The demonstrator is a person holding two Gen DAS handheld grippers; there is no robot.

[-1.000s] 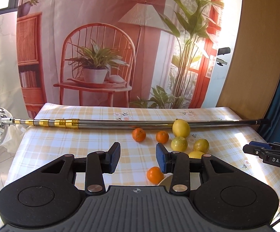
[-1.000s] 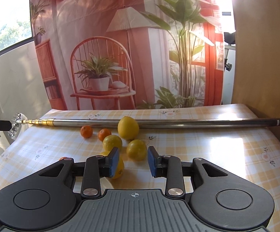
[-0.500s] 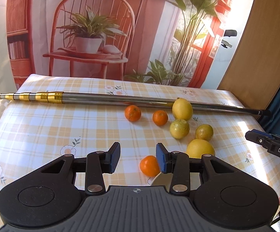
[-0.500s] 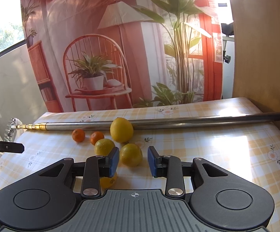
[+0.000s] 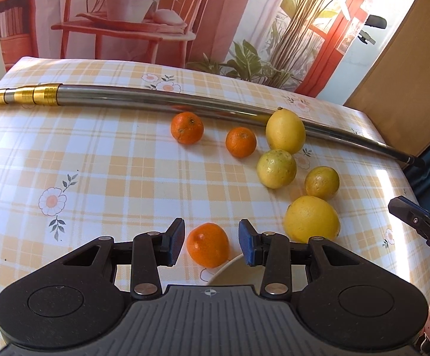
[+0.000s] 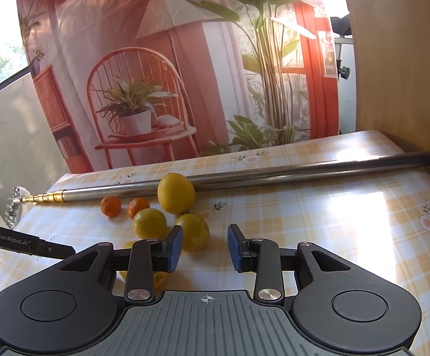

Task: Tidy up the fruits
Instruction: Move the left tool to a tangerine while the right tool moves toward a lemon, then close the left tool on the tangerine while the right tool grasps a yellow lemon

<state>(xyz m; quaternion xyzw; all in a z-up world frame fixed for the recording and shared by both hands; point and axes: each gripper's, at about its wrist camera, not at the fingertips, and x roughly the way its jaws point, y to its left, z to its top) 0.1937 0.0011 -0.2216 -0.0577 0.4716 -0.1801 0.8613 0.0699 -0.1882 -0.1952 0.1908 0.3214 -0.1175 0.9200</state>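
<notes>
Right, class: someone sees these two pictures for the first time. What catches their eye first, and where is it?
Probably the loose cluster of small orange mandarins and larger yellow lemons on the yellow checked tablecloth. Behind them lies a long silver metal pole with gold rings, the farthest lemon against it. Nearest, the open left gripper frames one mandarin beside a white rim.

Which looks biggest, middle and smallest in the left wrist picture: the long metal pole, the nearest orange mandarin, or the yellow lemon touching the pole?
1. Long silver metal pole, clearly largest.
2 and 3. Yellow lemon and nearest orange mandarin look alike; the mandarin's nearness makes ranking unsure.
</notes>
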